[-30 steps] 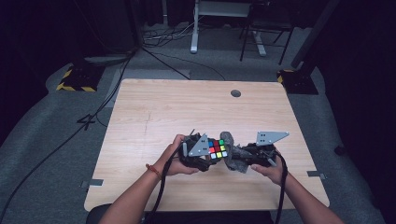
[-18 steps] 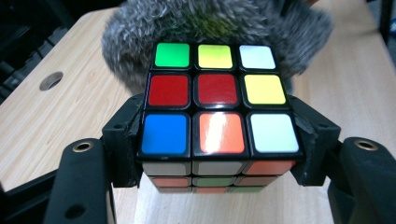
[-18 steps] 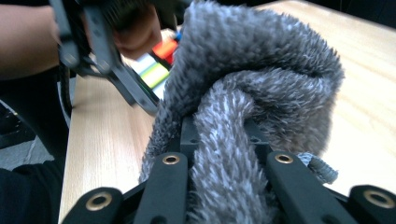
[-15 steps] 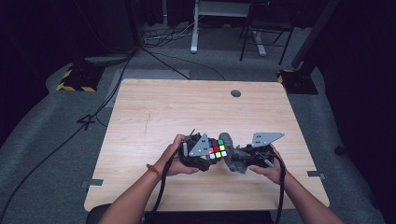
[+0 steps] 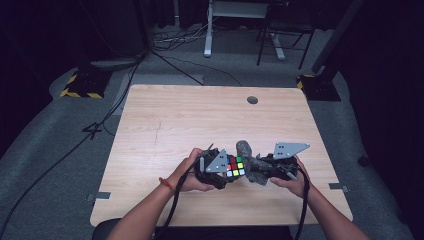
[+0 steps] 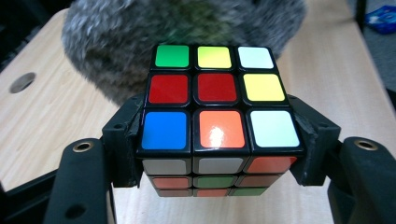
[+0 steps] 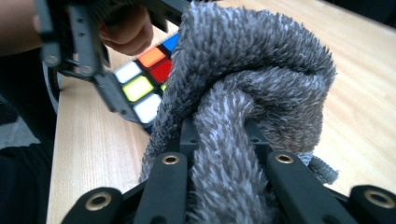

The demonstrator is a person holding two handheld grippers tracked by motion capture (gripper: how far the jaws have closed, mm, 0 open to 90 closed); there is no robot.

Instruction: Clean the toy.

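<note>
Left gripper [image 6: 219, 154] clamps the rigid, slick Rubik's cube [image 6: 217, 112] by opposite sides while right gripper [image 7: 224, 154] pinches the soft grey cloth [image 7: 252, 93] against it.

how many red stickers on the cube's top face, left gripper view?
2. Both sit in the middle row of the cube top face: one at the left end, one at the centre. The yellow sticker ends that row. Lower side faces are partly hidden, so they are not counted.

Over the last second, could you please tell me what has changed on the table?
Hardly anything. The left gripper closed slightly further on the Rubik's cube and clamps its sides. The right gripper holds the grey fluffy cloth against the cube as before. Both hands stay near the wooden table's front edge.
</note>
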